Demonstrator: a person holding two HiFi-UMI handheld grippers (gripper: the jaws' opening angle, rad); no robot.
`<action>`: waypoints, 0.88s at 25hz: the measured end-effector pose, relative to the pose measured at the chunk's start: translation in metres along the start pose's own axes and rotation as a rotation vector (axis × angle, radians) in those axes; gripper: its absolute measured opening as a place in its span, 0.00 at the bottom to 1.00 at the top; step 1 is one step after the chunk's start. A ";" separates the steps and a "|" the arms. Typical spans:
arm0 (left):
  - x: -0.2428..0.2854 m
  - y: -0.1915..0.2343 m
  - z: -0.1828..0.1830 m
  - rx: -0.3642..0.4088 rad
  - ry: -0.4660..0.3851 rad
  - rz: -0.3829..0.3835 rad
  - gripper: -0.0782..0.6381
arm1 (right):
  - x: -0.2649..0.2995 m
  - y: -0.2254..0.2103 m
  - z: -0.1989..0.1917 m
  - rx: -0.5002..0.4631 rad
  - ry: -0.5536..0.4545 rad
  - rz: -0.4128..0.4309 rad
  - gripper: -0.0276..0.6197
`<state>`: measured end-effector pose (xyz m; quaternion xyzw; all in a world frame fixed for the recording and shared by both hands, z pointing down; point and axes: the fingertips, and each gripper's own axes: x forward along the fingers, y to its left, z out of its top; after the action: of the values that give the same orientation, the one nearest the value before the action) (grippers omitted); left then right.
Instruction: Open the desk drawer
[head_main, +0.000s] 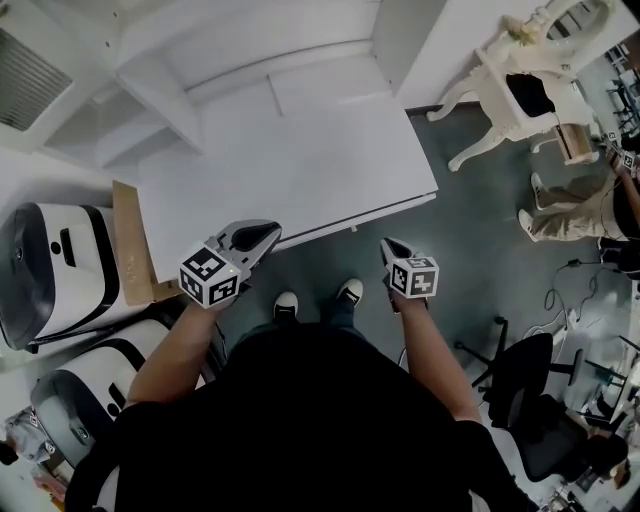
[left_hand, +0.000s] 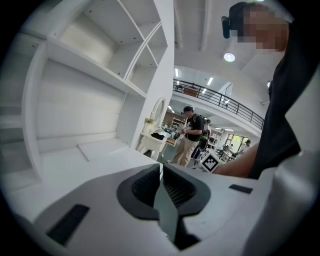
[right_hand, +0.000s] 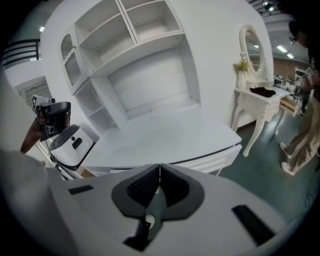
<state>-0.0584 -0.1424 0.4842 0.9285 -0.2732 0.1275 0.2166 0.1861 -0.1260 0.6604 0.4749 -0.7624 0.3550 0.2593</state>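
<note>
Head view: the white desk (head_main: 300, 150) stands ahead, with its drawer (head_main: 370, 212) closed along the near edge. The left gripper (head_main: 268, 234) and right gripper (head_main: 388, 246) hang just near of that edge. Each has its jaws pressed together on nothing.

bystander (head_main: 575, 218) cut by right edge, drawer (right_hand: 218, 157) handle — too small

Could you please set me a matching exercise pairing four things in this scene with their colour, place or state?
1. desk drawer
2. dressing table
3. office chair
4. right gripper

a. black, on the floor
b. jaws together, empty
c. shut, under the desktop
d. white, with an oval mirror

Pairs: 1-c, 2-d, 3-a, 4-b.
</note>
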 end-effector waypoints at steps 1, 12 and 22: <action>0.000 0.001 -0.001 -0.006 0.001 0.006 0.15 | 0.007 0.000 -0.003 0.002 0.017 0.009 0.05; -0.001 0.007 -0.020 -0.054 0.035 0.049 0.15 | 0.073 0.004 -0.037 -0.056 0.153 0.062 0.10; 0.004 0.012 -0.039 -0.090 0.077 0.073 0.15 | 0.110 -0.010 -0.065 -0.055 0.215 0.067 0.14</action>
<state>-0.0661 -0.1346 0.5240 0.9018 -0.3037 0.1584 0.2636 0.1530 -0.1372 0.7837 0.4010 -0.7551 0.3913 0.3406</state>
